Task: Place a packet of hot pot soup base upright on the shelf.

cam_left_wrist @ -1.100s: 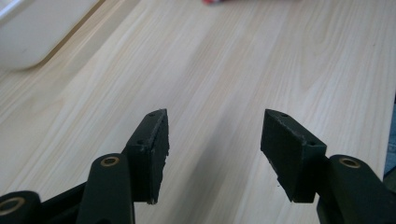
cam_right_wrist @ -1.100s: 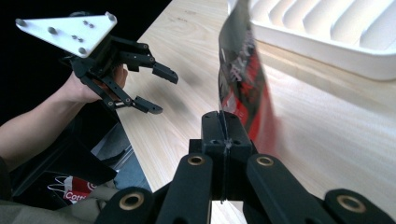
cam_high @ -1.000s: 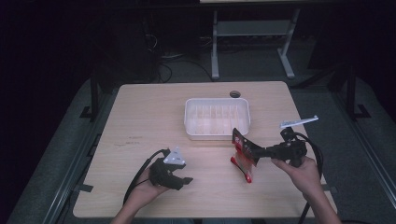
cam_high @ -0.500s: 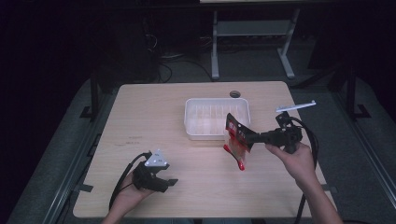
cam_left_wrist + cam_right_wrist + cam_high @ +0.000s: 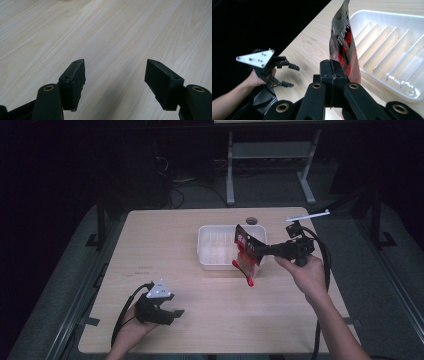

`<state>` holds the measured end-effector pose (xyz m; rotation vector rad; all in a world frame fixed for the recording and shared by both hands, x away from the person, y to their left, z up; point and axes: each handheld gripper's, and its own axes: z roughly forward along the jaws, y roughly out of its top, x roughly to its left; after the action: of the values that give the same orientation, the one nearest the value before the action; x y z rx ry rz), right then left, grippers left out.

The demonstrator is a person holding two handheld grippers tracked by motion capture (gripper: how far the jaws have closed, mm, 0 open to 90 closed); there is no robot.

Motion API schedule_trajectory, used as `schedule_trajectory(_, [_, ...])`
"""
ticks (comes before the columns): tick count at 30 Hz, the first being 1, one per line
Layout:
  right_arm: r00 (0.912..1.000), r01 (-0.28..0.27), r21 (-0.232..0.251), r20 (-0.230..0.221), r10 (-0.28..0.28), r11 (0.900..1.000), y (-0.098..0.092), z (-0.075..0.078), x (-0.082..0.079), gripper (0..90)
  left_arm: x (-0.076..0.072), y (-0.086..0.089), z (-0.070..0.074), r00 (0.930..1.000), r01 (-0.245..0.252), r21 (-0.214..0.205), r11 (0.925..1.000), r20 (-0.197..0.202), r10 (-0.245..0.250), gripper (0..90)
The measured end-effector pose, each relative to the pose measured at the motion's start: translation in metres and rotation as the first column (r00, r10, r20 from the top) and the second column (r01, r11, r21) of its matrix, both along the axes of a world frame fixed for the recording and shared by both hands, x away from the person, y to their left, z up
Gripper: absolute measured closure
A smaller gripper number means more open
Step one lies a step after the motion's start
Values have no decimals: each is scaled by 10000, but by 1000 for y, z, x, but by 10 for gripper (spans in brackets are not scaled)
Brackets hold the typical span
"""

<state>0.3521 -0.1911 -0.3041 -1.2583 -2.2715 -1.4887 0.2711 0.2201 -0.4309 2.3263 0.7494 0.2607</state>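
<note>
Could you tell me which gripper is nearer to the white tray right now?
The right gripper: it holds a snack packet at the white tray's right edge. The left gripper sits open near the table's front-left.

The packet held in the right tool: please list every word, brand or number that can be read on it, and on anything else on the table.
Red and black packet, clamped in the right tool: white characters on it, too blurred and creased to read.
White tray: no text.
Left tool, its grey plate: no text.
</note>
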Motion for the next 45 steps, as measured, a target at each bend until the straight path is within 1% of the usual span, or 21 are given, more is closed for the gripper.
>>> schedule_trajectory(1, [10000, 68, 57, -22, -68, 10000, 2, 2, 3, 898, 0, 2, -1, 10000, -46, -25, 10000, -5, 46, 324])
schedule_trajectory(3, [9999, 110, 96, -3, -110, 9999, 3, 3, 5, 898, 0, 3, -2, 10000, -46, -2, 10000, -28, 46, 323])
schedule_trajectory(6, [9998, 193, 91, 25, -193, 9998, 7, 7, 11, 899, 0, 4, -5, 9999, -106, 160, 9998, -46, 107, 318])
schedule_trajectory(9, [9998, 205, 5, 25, -205, 9998, 13, 10, 16, 898, 0, 6, -4, 9998, -187, 196, 9996, 39, 186, 317])
schedule_trajectory(12, [9995, 314, -167, 108, -312, 9994, 19, 13, 23, 898, 1, 9, -3, 9996, -271, 88, 9996, 89, 271, 315])
schedule_trajectory(14, [9989, 435, -213, 181, -431, 9988, 23, 15, 28, 899, 1, 10, -3, 9995, -306, 89, 9995, 118, 305, 315])
schedule_trajectory(16, [9981, 570, -384, 241, -561, 9976, 28, 16, 34, 899, 1, 11, -3, 9994, -344, 76, 9994, 106, 344, 313])
schedule_trajectory(21, [9954, 945, -543, 192, -935, 9940, 38, 15, 47, 899, 1, 14, -2, 9990, -410, 19, 9992, 176, 410, 310])
schedule_trajectory(22, [9940, 1078, -689, 231, -1064, 9918, 41, 15, 51, 899, 1, 14, -2, 9990, -416, 28, 9991, 187, 416, 310])
schedule_trajectory(23, [9940, 1078, -689, 231, -1064, 9918, 41, 15, 51, 899, 1, 14, -2, 9990, -404, 65, 9992, 190, 403, 310])
schedule_trajectory(27, [9898, 1412, -768, 281, -1394, 9870, 46, 15, 60, 899, 0, 15, -2, 9991, -365, 112, 9993, 207, 363, 310])
schedule_trajectory(28, [9898, 1412, -768, 281, -1394, 9870, 46, 15, 60, 899, 0, 15, -1, 9992, -346, 96, 9994, 210, 344, 310])
schedule_trajectory(29, [9873, 1576, -818, 317, -1555, 9841, 47, 15, 63, 899, 0, 15, 0, 9990, -367, 32, 9993, 246, 366, 310])
schedule_trajectory(31, [9860, 1659, -797, 325, -1638, 9829, 47, 15, 65, 899, 0, 16, 0, 9989, -385, 0, 9993, 254, 385, 310])
schedule_trajectory(34, [9802, 1981, -706, 167, -1974, 9776, 47, 12, 71, 898, 0, 16, 1, 9988, -398, 26, 9992, 284, 397, 310])
schedule_trajectory(35, [9761, 2170, -800, 109, -2168, 9729, 48, 10, 74, 899, 0, 17, 0, 9988, -408, 11, 9992, 273, 408, 310])
schedule_trajectory(37, [9747, 2232, -822, 65, -2234, 9713, 48, 10, 76, 898, 0, 17, 0, 9986, -446, -36, 9990, 270, 447, 310])
schedule_trajectory(39, [9709, 2388, -1030, 93, -2391, 9656, 50, 10, 79, 898, 0, 18, 0, 9986, -447, -36, 9990, 266, 447, 311])
schedule_trajectory(41, [9702, 2413, -1069, 55, -2421, 9645, 51, 10, 81, 898, 1, 18, 0, 9987, -435, -20, 9991, 270, 436, 311])
schedule_trajectory(43, [9683, 2487, -1241, 92, -2495, 9606, 53, 9, 83, 898, 0, 18, 0, 9986, -433, -49, 9990, 289, 435, 312])
schedule_trajectory(45, [9676, 2508, -1251, 38, -2523, 9599, 54, 8, 85, 898, 0, 18, 1, 9986, -455, -64, 9989, 283, 457, 311])
